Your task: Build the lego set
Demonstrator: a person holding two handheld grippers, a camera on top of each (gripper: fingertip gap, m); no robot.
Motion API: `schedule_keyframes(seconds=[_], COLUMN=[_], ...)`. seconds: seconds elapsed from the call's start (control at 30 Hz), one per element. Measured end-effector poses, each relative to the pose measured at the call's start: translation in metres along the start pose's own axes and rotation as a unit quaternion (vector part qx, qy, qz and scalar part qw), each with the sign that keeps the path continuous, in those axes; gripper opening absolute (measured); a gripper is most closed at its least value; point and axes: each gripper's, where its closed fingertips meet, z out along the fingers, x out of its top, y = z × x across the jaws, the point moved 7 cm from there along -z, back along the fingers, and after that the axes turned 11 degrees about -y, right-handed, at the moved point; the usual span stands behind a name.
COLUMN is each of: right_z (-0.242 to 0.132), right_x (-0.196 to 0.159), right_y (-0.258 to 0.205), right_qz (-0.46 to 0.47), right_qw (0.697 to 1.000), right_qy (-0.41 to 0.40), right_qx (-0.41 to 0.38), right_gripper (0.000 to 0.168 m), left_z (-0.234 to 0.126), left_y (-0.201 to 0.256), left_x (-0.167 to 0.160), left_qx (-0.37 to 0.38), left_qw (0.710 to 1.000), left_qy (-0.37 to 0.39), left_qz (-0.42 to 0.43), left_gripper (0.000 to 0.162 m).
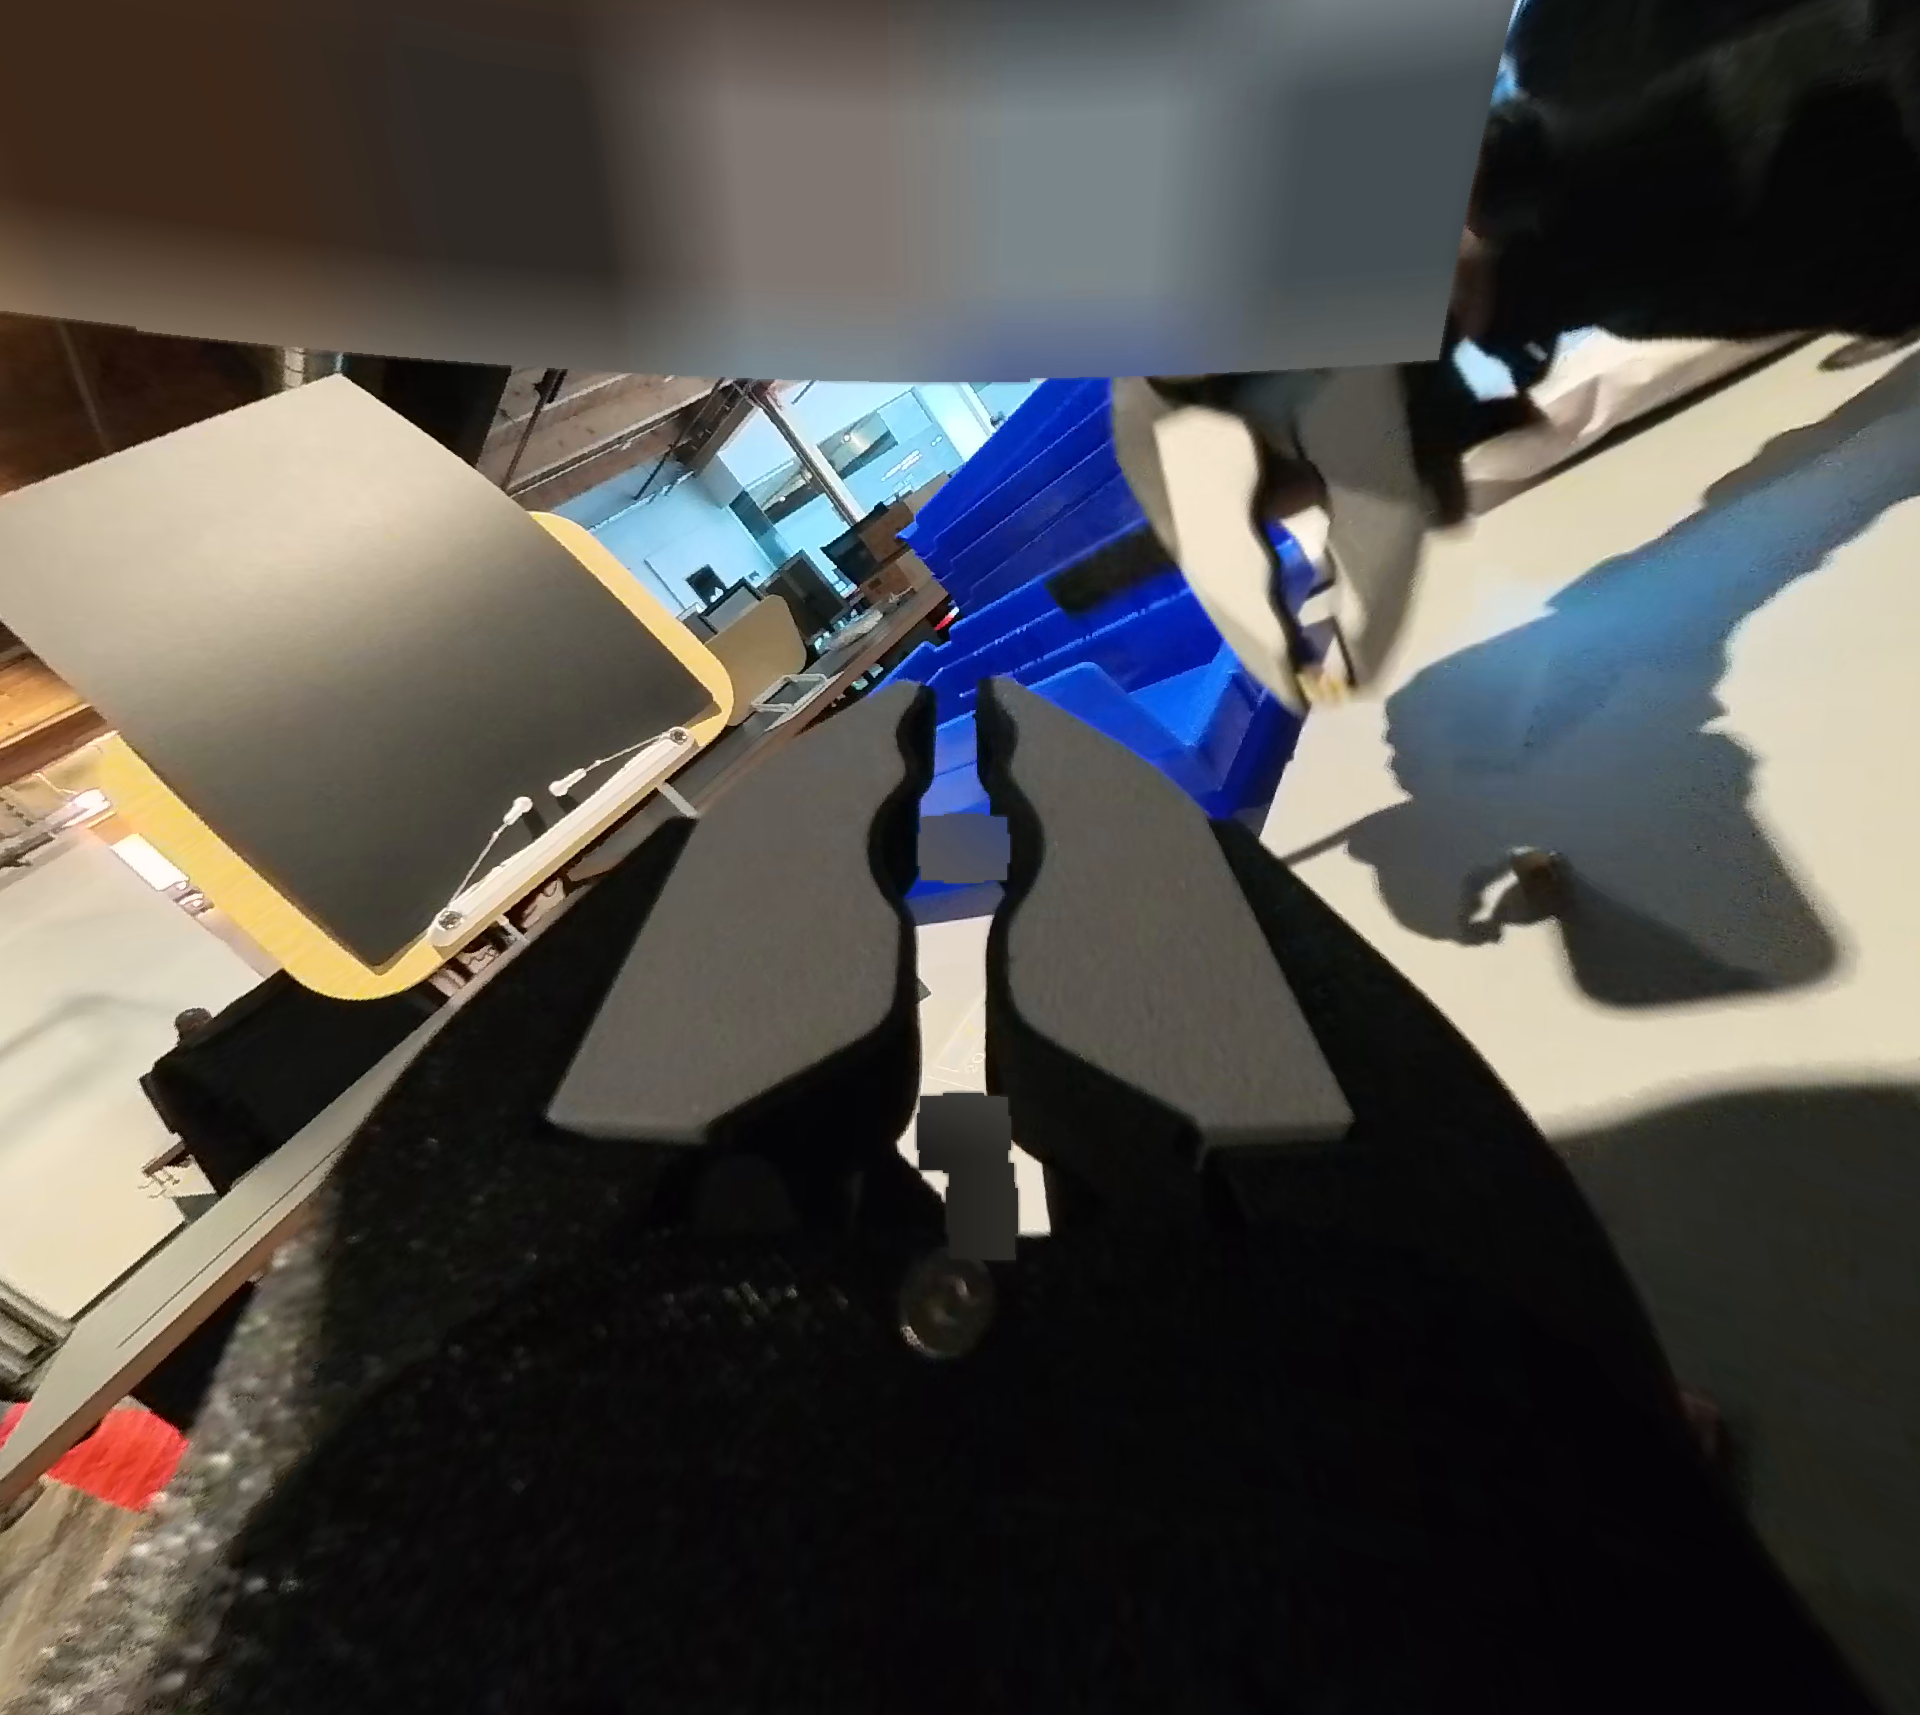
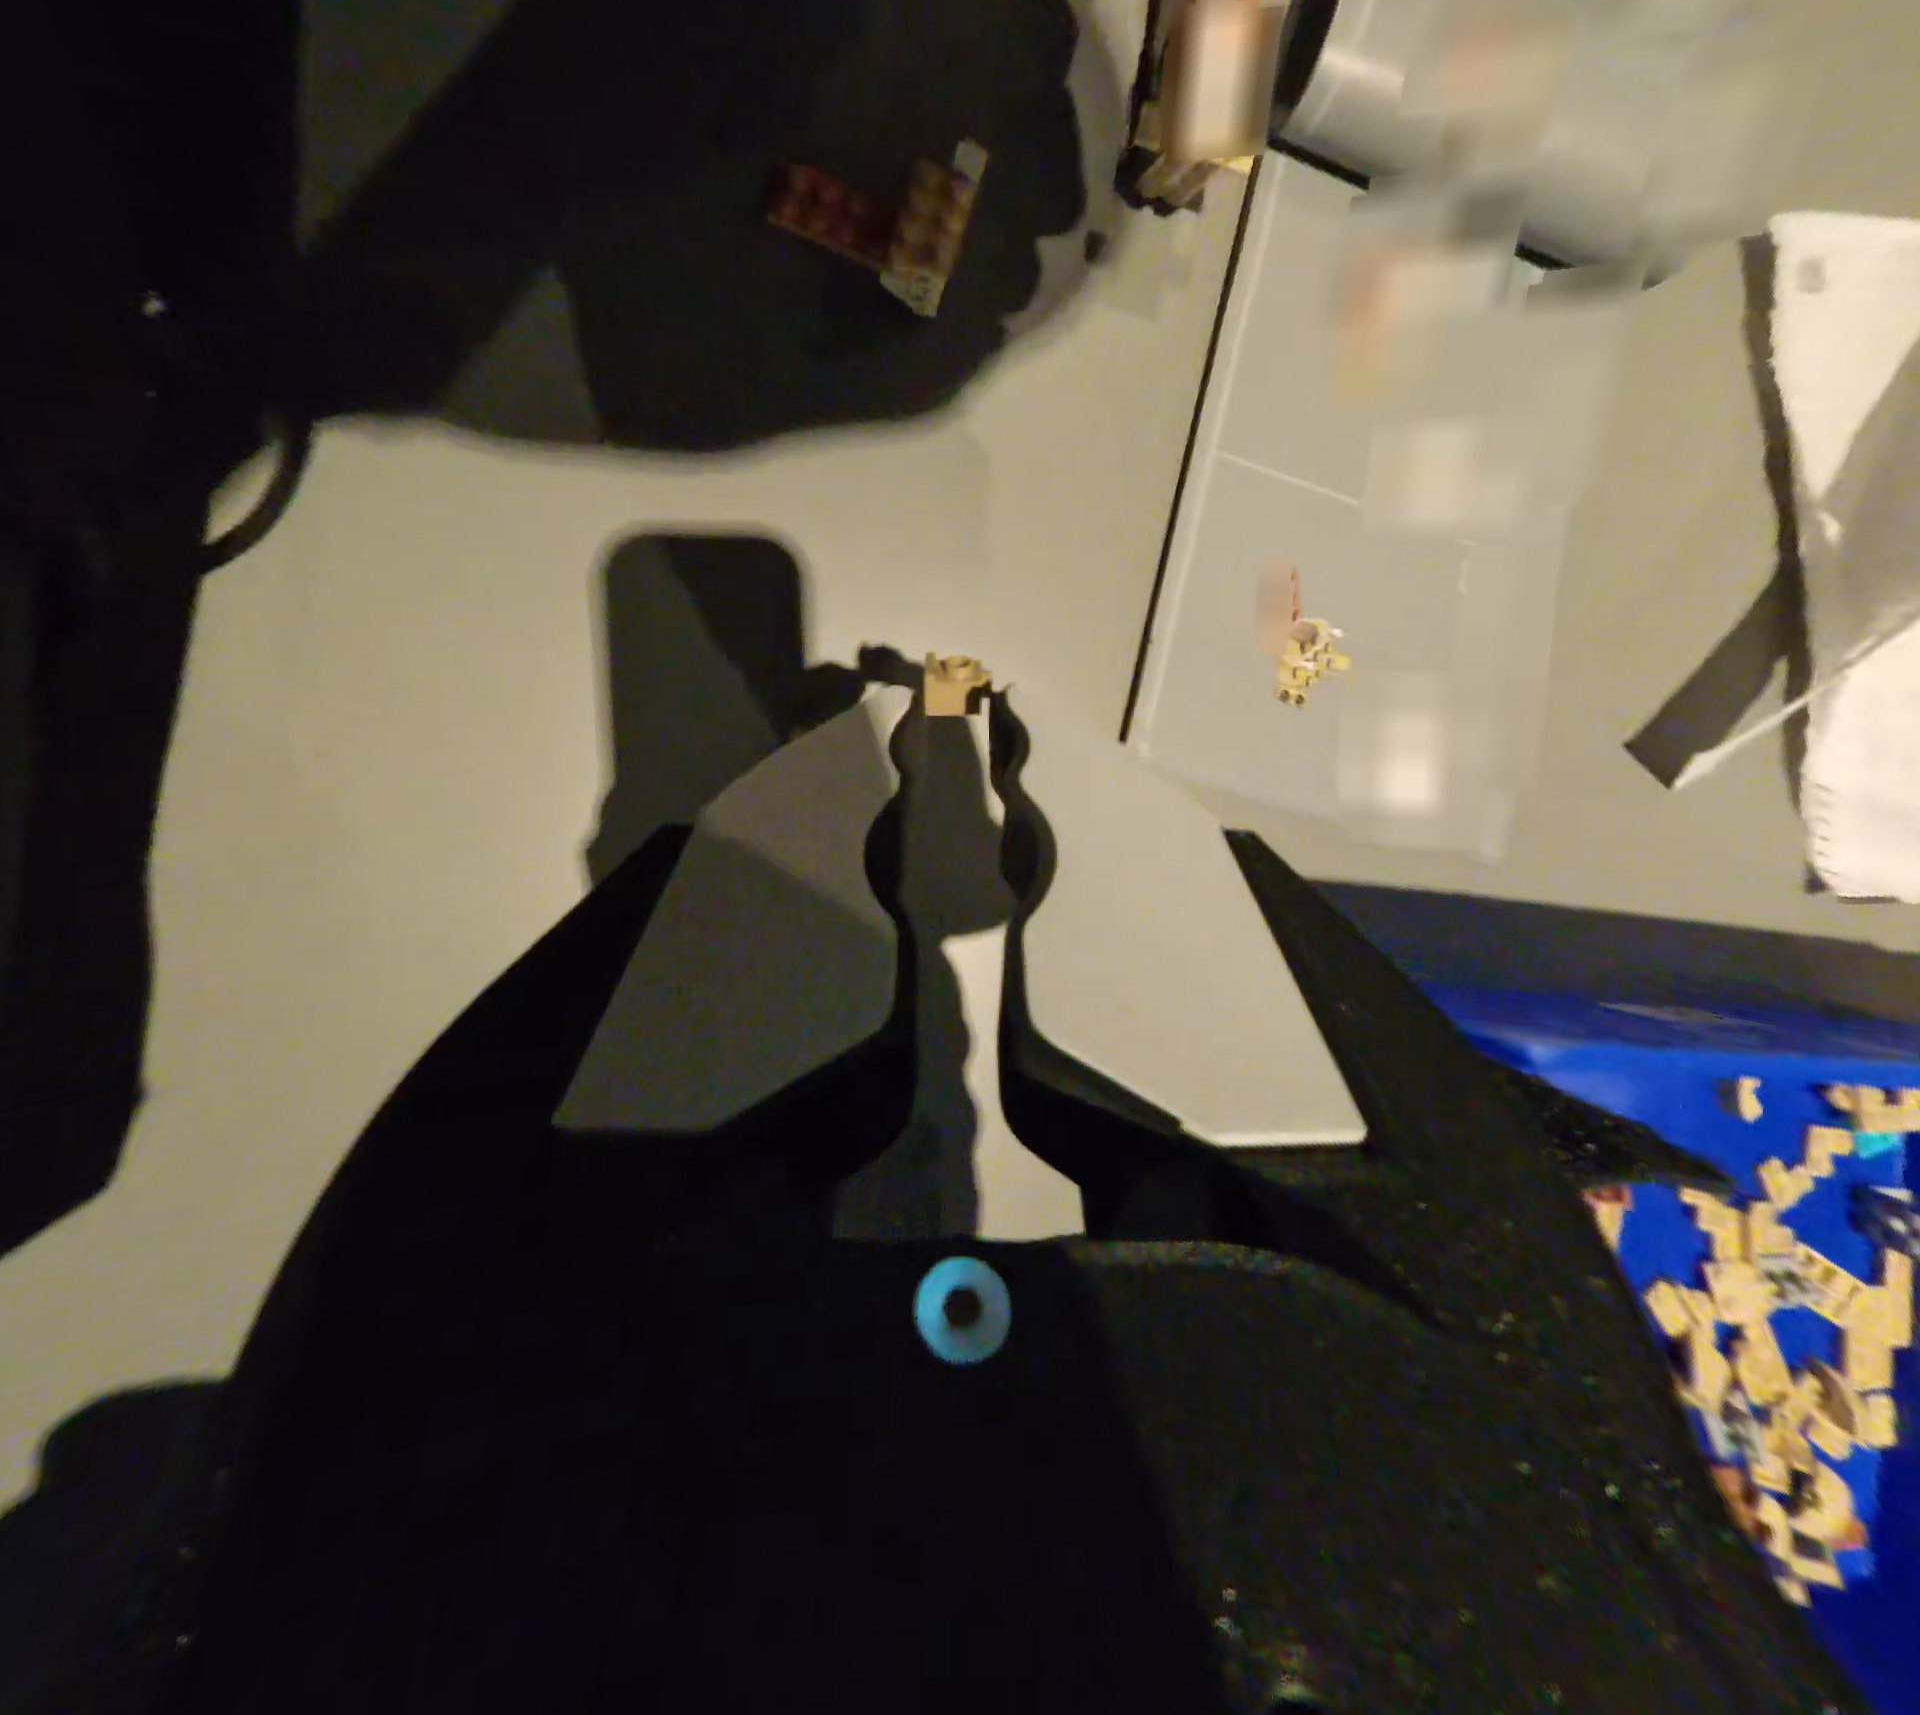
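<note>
My right claw (image 2: 954, 697) is pinched shut on a small tan Lego brick (image 2: 954, 686), held at the very tips with its stud end pointing away from me, above the pale grey worktop (image 2: 416, 730). In the left wrist view the same claw shows farther off at upper right, angled down, with a speck of tan at its tips.

My left claw (image 1: 956, 730) holds nothing; its grey fingers (image 1: 769, 917) stand a narrow gap apart, aimed toward a stack of blue bins (image 1: 1049, 616).

The partly built piece, a dark red plate with a tan block across one end (image 2: 883, 221), lies on the worktop ahead and slightly to the left of the held brick, well apart from it, deep in shadow. Its long axis runs across my view from left to right, tilting down toward the right. I judge that the next move is to carry the brick forward and left to that plate, and that my right claw, already holding the brick, is the one placed to do it.

To the right lies an open instruction booklet (image 2: 1299, 522) with a small cluster of tan pieces (image 2: 1311, 657) on it. At lower right, a blue bin of loose tan bricks (image 2: 1766, 1302) sits close beside my right claw.
</note>
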Motion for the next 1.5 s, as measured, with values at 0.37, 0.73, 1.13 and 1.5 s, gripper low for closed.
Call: schedule_keyframes(seconds=[0.37,0.73,1.13,1.5], right_z=[0.046,0.057,0.051,0.013], right_x=[-0.006,-0.008,-0.013,-0.046], right_y=[-0.002,-0.010,-0.010,-0.014], right_qz=[0.088,0.084,0.095,0.135], right_qw=[0.996,0.995,0.994,0.969], right_qy=[-0.001,-0.011,0.026,0.203], right_qx=[0.024,0.050,0.046,-0.045], right_gripper=[0.012,0.012,0.019,0.026], left_z=[0.002,0.004,0.004,0.005], left_y=[0.002,0.001,0.001,-0.013], left_x=[-0.003,-0.006,-0.008,-0.018], left_qx=[-0.003,-0.003,0.000,0.040], left_qw=[1.000,1.000,1.000,0.999], left_qy=[-0.005,-0.014,-0.018,-0.021], left_qz=[-0.002,-0.001,0.003,-0.012], left_gripper=[0.006,0.006,0.007,0.007])
